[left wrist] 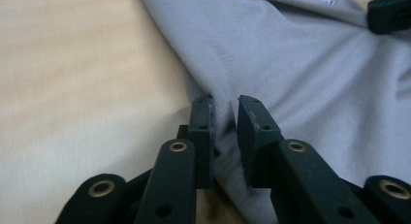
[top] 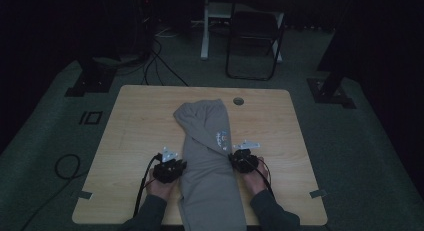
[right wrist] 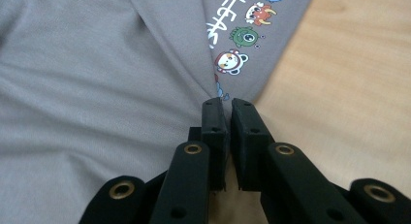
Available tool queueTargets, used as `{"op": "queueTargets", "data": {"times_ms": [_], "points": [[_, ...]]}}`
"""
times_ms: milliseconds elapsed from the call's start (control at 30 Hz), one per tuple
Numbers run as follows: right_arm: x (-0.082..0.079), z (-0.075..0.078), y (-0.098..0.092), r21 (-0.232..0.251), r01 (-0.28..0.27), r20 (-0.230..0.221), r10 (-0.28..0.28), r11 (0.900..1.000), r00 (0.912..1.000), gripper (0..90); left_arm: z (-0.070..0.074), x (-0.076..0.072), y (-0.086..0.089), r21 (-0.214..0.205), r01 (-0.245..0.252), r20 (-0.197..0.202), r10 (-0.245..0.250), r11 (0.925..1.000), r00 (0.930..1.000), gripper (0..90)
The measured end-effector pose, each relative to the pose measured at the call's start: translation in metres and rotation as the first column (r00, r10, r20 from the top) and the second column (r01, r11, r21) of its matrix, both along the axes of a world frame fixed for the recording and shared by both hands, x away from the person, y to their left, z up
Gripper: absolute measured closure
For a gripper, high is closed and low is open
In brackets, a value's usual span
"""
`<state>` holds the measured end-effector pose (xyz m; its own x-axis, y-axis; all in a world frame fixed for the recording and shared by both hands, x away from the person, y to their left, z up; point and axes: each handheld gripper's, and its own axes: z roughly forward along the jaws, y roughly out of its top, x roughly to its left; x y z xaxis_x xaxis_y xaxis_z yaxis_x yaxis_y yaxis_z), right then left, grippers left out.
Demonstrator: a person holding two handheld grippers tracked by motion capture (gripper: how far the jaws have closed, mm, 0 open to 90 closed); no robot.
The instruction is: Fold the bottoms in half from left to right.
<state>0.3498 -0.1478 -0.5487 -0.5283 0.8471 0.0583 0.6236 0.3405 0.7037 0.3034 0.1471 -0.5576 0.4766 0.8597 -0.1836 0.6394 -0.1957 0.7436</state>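
I have a grey T-shirt (top: 207,161) lying lengthwise down the middle of the wooden table (top: 135,121), already folded into a narrow strip, its near end hanging over my edge. My left gripper (top: 171,170) sits at the strip's left edge, and in the left gripper view its jaws stand slightly apart with a ridge of cloth (left wrist: 224,118) between them, so I judge the bite not yet closed. My right gripper (top: 242,161) is at the right edge, just below the cartoon print (right wrist: 242,37); its jaws are pressed nearly together, pinching the fabric fold. To do this fold well, I would close the left fully first, catch every layer on both sides, then lift both hands evenly and carry the near part forward, keeping the edges parallel.
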Motion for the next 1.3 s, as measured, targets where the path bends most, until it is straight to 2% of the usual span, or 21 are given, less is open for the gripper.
{"op": "queueTargets", "data": {"times_ms": [33,100,133,200,267,300,400,533,600,667,733,767,833,867,900,967,1033,1067,1200,1300], "points": [[-0.005,0.000,-0.001,0.009,-0.004,-0.004,0.004,1.0000,1.0000,85.2,0.001,-0.003,0.000,0.005,0.002,-0.001,-0.002,1.0000,1.0000,74.9],[-0.013,0.000,-0.001,0.007,-0.010,-0.012,0.010,0.9999,0.9999,84.5,0.003,-0.005,-0.002,0.035,0.010,-0.002,-0.010,0.9994,1.0000,66.4],[-0.014,0.001,-0.001,-0.004,-0.012,-0.018,0.012,0.9999,0.9998,81.5,0.003,-0.003,-0.002,0.045,0.016,0.004,-0.016,0.9989,0.9999,60.2],[-0.014,0.003,0.002,-0.040,-0.021,0.005,0.021,0.9990,0.9998,70.9,0.004,0.005,-0.003,0.035,0.019,0.001,-0.019,0.9992,0.9998,57.4],[-0.009,0.005,0.008,-0.021,-0.039,0.028,0.040,0.9990,0.9988,62.5,0.007,0.012,-0.005,0.043,0.020,0.018,-0.021,0.9989,0.9996,55.4],[-0.006,0.007,0.012,-0.021,-0.049,0.047,0.050,0.9986,0.9976,59.8,0.008,0.016,-0.006,0.054,0.023,0.031,-0.025,0.9983,0.9992,55.3],[0.006,0.015,0.033,-0.021,-0.097,0.102,0.099,0.9951,0.9898,57.5,0.009,0.030,-0.009,0.067,0.019,0.030,-0.021,0.9976,0.9993,55.6],[0.028,0.023,0.068,-0.028,-0.147,0.127,0.149,0.9888,0.9807,61.0,0.005,0.031,-0.011,0.089,0.018,0.017,-0.020,0.9958,0.9997,66.5],[0.040,0.023,0.085,-0.036,-0.168,0.118,0.171,0.9852,0.9782,61.7,0.004,0.027,-0.011,0.087,0.018,0.026,-0.020,0.9961,0.9995,69.4],[0.050,0.022,0.099,-0.044,-0.171,0.102,0.175,0.9843,0.9793,60.9,0.004,0.026,-0.011,0.087,0.016,0.025,-0.019,0.9960,0.9995,70.5],[0.057,0.019,0.110,-0.023,-0.191,0.078,0.193,0.9813,0.9782,57.9,0.003,0.025,-0.013,0.084,0.013,0.030,-0.015,0.9964,0.9994,71.0],[0.060,0.017,0.114,-0.031,-0.195,0.061,0.196,0.9803,0.9786,57.3,0.003,0.025,-0.013,0.083,0.013,0.030,-0.016,0.9964,0.9994,71.6],[0.066,0.010,0.120,-0.102,-0.169,0.038,0.174,0.9804,0.9841,59.1,0.003,0.024,-0.014,0.091,0.011,0.035,-0.014,0.9958,0.9993,72.5],[0.068,0.007,0.119,-0.106,-0.160,0.019,0.163,0.9813,0.9864,65.7,0.003,0.023,-0.014,0.088,0.010,0.035,-0.013,0.9960,0.9993,72.6],[0.070,0.006,0.116,-0.092,-0.155,0.021,0.157,0.9837,0.9874,75.1,0.003,0.023,-0.014,0.083,0.009,0.034,-0.012,0.9965,0.9994,72.7],[0.074,0.009,0.107,-0.118,-0.107,0.024,0.111,0.9873,0.9936,86.1,0.002,0.024,-0.013,0.078,0.010,0.031,-0.013,0.9969,0.9994,72.7],[0.079,0.013,0.093,-0.135,-0.061,0.041,0.067,0.9889,0.9969,87.9,0.002,0.023,-0.013,0.080,0.010,0.032,-0.012,0.9968,0.9994,72.7],[0.082,0.015,0.084,-0.128,-0.036,0.044,0.042,0.9911,0.9982,88.1,0.002,0.023,-0.013,0.082,0.009,0.034,-0.012,0.9966,0.9993,72.8],[0.098,0.018,0.041,-0.051,0.050,0.028,-0.048,0.9975,0.9984,87.4,0.002,0.022,-0.014,0.086,0.005,0.036,-0.008,0.9963,0.9993,73.6],[0.106,0.014,0.016,-0.048,0.121,0.024,-0.120,0.9915,0.9925,87.9,0.002,0.022,-0.015,0.091,0.004,0.039,-0.007,0.9958,0.9992,73.8]]}}
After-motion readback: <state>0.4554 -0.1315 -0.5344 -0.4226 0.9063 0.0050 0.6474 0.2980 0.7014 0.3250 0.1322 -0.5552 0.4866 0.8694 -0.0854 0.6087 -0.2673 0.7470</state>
